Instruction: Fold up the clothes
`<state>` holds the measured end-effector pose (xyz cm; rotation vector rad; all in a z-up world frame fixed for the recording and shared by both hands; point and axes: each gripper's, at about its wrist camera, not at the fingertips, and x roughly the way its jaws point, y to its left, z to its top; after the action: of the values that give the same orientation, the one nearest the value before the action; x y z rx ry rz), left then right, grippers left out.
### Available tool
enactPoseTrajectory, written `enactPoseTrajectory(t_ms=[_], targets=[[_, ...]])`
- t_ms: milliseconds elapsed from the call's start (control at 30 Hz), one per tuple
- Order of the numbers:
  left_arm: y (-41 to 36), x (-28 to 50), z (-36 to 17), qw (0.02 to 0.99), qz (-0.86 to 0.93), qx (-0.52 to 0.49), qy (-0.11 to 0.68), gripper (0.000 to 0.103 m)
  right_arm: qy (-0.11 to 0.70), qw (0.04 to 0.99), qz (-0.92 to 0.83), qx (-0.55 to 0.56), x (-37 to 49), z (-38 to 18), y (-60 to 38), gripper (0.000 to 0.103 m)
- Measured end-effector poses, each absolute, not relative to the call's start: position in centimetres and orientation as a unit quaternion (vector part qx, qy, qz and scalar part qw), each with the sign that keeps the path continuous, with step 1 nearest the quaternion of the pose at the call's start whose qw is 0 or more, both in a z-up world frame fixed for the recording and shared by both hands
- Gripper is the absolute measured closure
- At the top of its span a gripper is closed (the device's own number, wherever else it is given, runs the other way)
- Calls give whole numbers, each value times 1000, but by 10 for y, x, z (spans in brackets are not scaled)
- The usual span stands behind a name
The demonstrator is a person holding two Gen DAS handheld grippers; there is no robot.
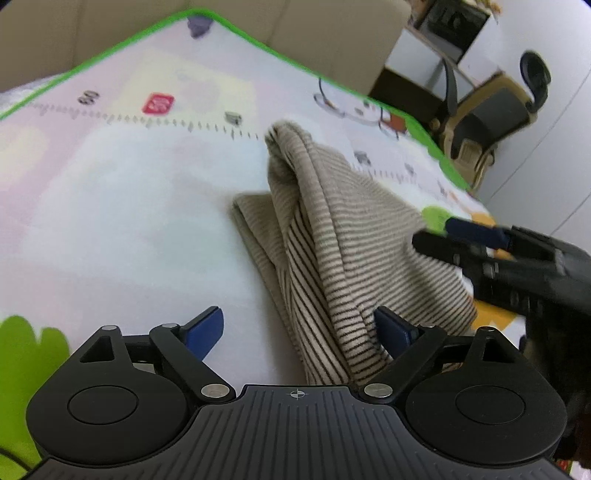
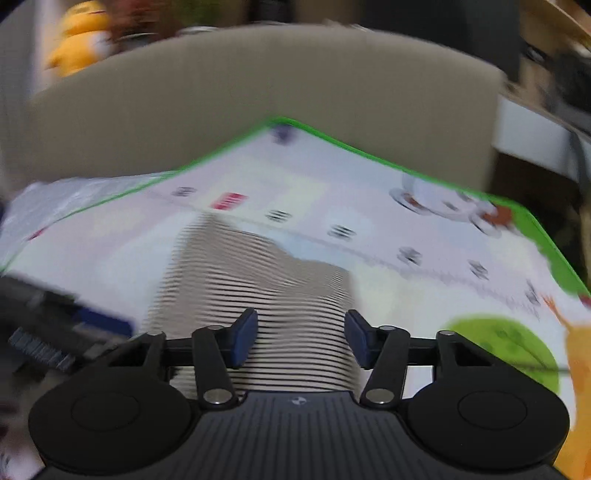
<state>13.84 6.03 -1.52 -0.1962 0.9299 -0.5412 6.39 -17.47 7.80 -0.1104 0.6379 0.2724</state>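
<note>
A beige knit garment (image 1: 332, 236) with thin dark stripes lies bunched and partly folded on a pale cartoon-print play mat (image 1: 122, 206) edged in green, toward the mat's right edge and nearer its near edge than its far corner. One fold rises in a soft ridge over a flatter layer below. The left hand-held gripper (image 1: 303, 332) stands wide open, the cloth's near end between its blue pads, one pad touching the fabric but nothing clamped. The right hand-held gripper (image 2: 299, 339) is about half open above the striped cloth, and its blurred view does not show the pads pressing. The fabric looks light, limp and stretchy, likely to sag and slide when lifted, so a hem edge or corner seems the better place to pinch than the thick ridge. Beyond the mat's far edge stands a beige upholstered backrest (image 1: 325, 33); an office chair (image 1: 491, 110) sits by the white wall.
</note>
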Motion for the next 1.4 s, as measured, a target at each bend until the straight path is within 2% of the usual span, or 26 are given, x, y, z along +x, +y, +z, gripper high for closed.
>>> enactPoseTrajectory(t_ms=[67,233,367,467,500,533,567,600,667,833,933,967,1033,1100,1167,1200,1267,1367,1400], targets=[[76,139,-10,862,-240,-118,431,14,302,938,154,-65,56,84,-164,50],[116,149,-10,869,-173,-170,430,39,295,928,205,-101,29,82,-145,35],[124,150,-7,870,-164,-183,427,45,300,915,236,-135,11,70,-132,28],[111,147,-6,869,-186,-163,429,49,306,908,231,-170,8,54,-121,28],[105,145,-7,868,-192,-154,431,49,305,907,226,-184,6,49,-117,31],[100,143,-8,867,-197,-145,434,50,305,908,226,-179,7,51,-119,39],[96,142,-10,865,-203,-139,437,51,306,909,228,-171,7,53,-121,68],[93,140,-12,863,-209,-135,441,52,306,909,230,-163,8,55,-123,81],[87,139,-17,856,-224,-127,449,55,312,917,231,-98,14,71,-138,94],[74,140,-25,849,-238,-103,461,60,323,912,249,29,29,98,-156,94],[78,141,-27,851,-221,-103,465,60,332,910,248,-3,34,82,-142,93],[82,142,-27,852,-213,-108,465,59,329,911,246,-30,32,75,-134,90],[93,143,-25,857,-196,-124,461,58,320,912,241,-89,28,61,-117,82],[102,143,-23,859,-183,-137,458,57,296,912,243,-145,20,53,-102,59],[105,144,-23,859,-179,-141,458,57,268,910,240,-206,13,45,-86,43],[105,145,-23,859,-177,-142,459,57,257,908,234,-234,12,41,-80,42],[104,146,-23,858,-178,-142,460,55,234,901,210,-300,14,27,-67,42],[104,146,-24,858,-179,-140,461,53,228,905,199,-298,21,29,-73,63],[106,146,-24,858,-178,-142,461,52,234,909,203,-277,24,36,-79,74]])
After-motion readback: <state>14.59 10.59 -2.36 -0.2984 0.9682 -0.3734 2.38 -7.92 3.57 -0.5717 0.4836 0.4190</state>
